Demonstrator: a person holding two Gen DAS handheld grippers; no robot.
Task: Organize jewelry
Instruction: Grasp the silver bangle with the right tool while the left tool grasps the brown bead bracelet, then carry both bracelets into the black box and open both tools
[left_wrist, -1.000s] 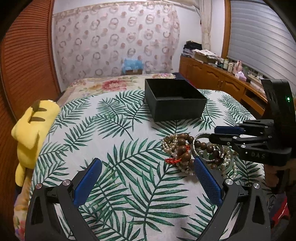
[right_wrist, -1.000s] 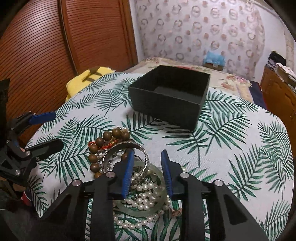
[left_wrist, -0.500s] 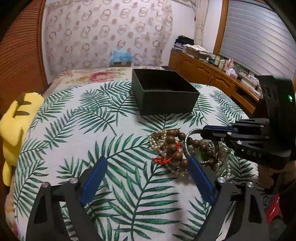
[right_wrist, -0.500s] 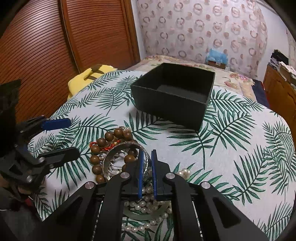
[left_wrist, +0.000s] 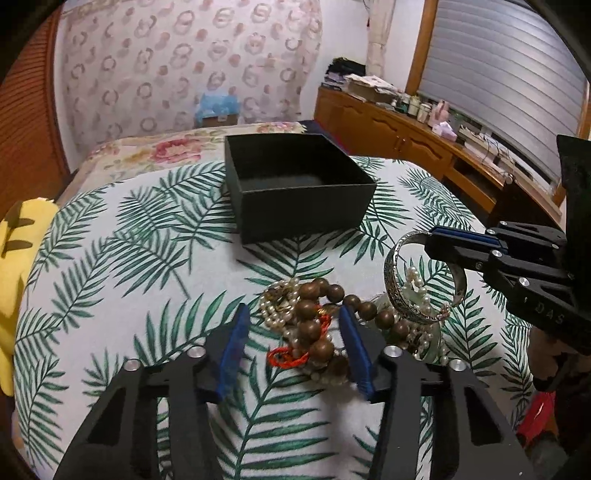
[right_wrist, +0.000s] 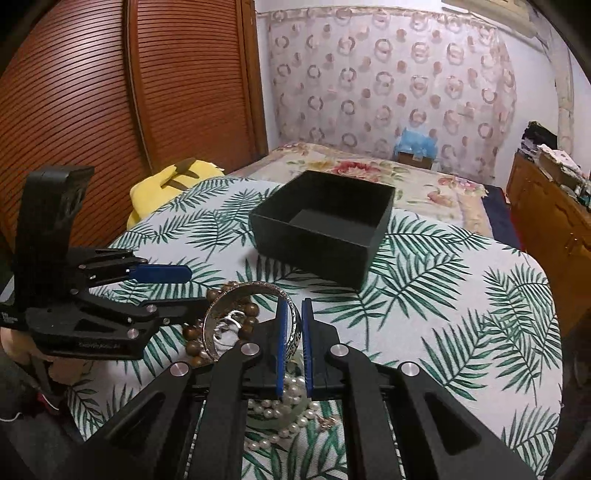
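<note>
A cloth printed with green palm leaves (left_wrist: 147, 258) covers the surface, and a yellow plush toy (left_wrist: 14, 266) lies at its left edge. Toward the far side sits a black open box (left_wrist: 295, 206), its dark floor bare as far as the views show. Nearer than the box, and apart from it, lies a heap of jewelry: a brown wooden bead bracelet (left_wrist: 314, 314) with a red cord, tangled among strings of small pearls (left_wrist: 277, 302), with more pearls and a pale green bangle (right_wrist: 273, 417) under the right tool. The right gripper (right_wrist: 293, 332) is clamped tight on the band of a silver bangle (left_wrist: 406, 280), which hangs tilted from its blue pads, raised just over the right part of the heap. The left gripper (left_wrist: 291, 339) stands about half open, its jaws having just been closing, with the wooden beads and red cord between its blue fingers (left_wrist: 232, 343); the pads do not visibly press on them.
</note>
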